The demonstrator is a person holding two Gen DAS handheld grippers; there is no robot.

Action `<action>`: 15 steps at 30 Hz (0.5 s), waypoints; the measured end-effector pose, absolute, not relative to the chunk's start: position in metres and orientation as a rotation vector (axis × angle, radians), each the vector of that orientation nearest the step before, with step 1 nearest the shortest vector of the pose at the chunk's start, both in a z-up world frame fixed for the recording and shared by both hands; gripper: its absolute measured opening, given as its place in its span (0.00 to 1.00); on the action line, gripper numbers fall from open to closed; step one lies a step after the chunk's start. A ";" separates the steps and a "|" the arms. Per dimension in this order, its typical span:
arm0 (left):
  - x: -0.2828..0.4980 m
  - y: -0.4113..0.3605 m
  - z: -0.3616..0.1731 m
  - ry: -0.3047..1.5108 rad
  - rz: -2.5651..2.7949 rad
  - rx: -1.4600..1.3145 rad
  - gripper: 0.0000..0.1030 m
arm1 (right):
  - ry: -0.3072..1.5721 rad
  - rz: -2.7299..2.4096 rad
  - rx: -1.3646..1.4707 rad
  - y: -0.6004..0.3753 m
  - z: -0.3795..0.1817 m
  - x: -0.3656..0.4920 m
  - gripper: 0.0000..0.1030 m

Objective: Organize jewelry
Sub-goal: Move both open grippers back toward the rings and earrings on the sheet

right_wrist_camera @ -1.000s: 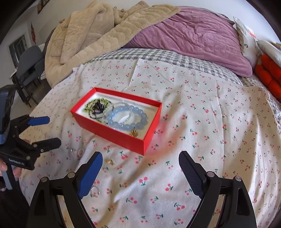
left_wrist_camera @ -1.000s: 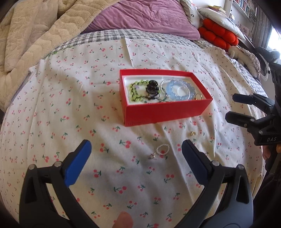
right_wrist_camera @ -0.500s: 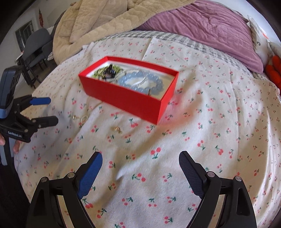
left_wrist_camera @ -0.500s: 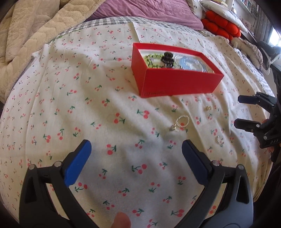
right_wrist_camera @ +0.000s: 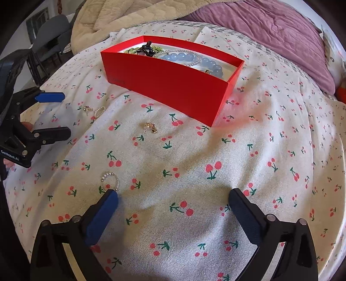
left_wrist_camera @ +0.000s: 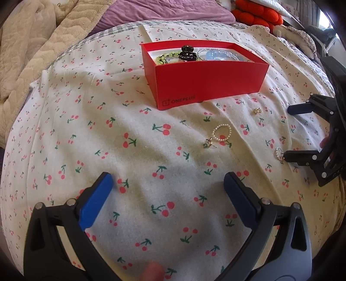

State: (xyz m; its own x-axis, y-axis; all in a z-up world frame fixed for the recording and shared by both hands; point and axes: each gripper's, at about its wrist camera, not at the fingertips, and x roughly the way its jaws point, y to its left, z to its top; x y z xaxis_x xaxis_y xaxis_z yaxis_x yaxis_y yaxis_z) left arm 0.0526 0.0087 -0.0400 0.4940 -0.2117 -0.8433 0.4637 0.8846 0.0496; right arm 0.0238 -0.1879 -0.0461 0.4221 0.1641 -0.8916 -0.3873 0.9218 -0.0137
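Observation:
A red box stands on the cherry-print sheet and holds green, black, clear and blue bead bracelets. Loose pieces lie in front of it: a pearl ring with a small charm beside it, a gold earring, and a crystal ring. My left gripper is open and empty, low over the sheet. My right gripper is open and empty, its left fingertip just short of the crystal ring.
A beige blanket and a purple duvet lie behind the box. Red cushions sit at the far right. A grey chair stands beyond the bed's left edge.
Both grippers have dropped lower and moved forward toward the sheet and the loose pieces. The box looks nearer and is seen more from the side. Both stay open.

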 end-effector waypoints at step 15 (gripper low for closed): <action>0.061 -0.010 -0.033 0.956 -0.551 0.277 0.55 | 1.046 0.403 -0.183 -0.177 -0.022 0.048 0.74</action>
